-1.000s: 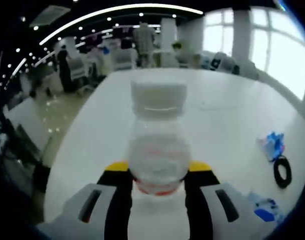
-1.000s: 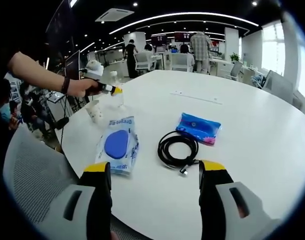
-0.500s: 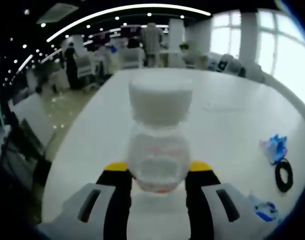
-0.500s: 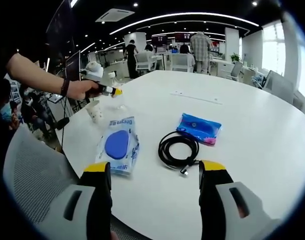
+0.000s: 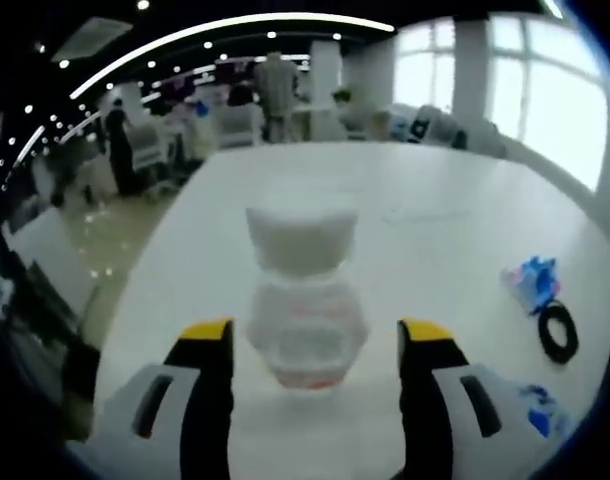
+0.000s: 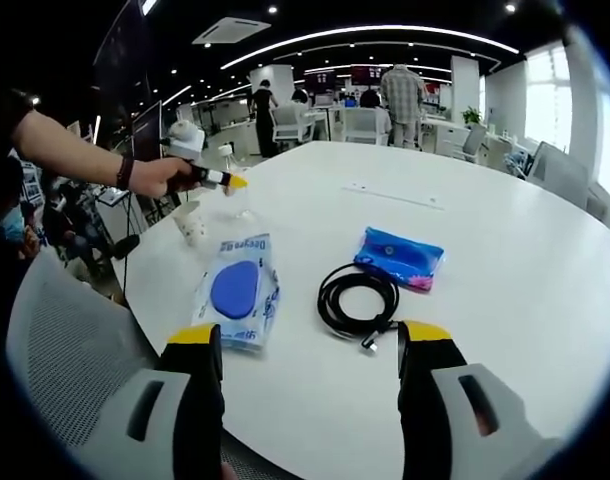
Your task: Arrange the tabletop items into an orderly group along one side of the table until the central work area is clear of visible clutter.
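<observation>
A clear plastic bottle [image 5: 305, 310] with a white cap stands on the white table [image 5: 435, 220] between the jaws of my left gripper [image 5: 315, 340], which is open with gaps on both sides. In the right gripper view a hand holds that left gripper [image 6: 233, 183] near the table's far left edge, beside the bottle [image 6: 243, 203] and a paper cup [image 6: 190, 222]. My right gripper [image 6: 310, 345] is open and empty above the near edge. Ahead of it lie a clear pouch with a blue disc [image 6: 235, 290], a coiled black cable [image 6: 357, 300] and a blue packet [image 6: 398, 256].
A grey mesh chair back [image 6: 65, 350] stands against the table's near left edge. The far right half of the table [image 6: 505, 200] is bare. In the left gripper view the cable [image 5: 558, 332] and blue packet [image 5: 532, 282] lie at the right. People and desks stand beyond the table.
My left gripper's jaws have spread apart and let go of the bottle, which now stands free between them. The right gripper has held still.
</observation>
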`<state>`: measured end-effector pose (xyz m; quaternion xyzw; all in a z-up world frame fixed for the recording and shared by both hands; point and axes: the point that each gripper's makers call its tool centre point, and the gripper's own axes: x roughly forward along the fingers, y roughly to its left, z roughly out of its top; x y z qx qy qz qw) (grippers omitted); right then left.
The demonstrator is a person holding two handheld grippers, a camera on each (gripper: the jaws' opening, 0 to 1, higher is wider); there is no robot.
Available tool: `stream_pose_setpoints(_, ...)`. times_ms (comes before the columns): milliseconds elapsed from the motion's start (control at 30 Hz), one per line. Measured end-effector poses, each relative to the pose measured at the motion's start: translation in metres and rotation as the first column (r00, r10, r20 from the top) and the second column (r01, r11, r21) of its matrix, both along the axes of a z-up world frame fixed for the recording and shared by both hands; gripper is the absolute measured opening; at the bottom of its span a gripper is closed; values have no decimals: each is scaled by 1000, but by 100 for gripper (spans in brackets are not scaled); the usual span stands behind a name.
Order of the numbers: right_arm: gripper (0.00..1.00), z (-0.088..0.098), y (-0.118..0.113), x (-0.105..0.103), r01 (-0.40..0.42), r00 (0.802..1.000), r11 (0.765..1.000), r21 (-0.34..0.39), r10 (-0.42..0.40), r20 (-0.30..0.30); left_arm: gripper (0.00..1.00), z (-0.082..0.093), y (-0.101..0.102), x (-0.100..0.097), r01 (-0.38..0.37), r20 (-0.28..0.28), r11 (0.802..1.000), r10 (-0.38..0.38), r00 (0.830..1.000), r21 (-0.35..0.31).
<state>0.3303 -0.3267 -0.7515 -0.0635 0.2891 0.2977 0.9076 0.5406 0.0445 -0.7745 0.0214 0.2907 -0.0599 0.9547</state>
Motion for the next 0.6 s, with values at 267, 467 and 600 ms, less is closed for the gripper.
stream_pose_setpoints(267, 71, 0, 0, 0, -2, 1000, 1000, -1, 2, 0, 62, 27, -4, 6, 85, 79, 995, -88, 993, 43)
stream_pose_setpoints(467, 73, 1, -5, 1, 19, 1000, 1000, 4, -19, 1, 59, 48, -10, 12, 151, 124, 986, -159, 980, 65)
stream_pose_setpoints(600, 73, 2, -5, 1, 22, 1000, 1000, 5, -22, 3, 55, 55, -11, 14, 196, 126, 977, -205, 971, 82)
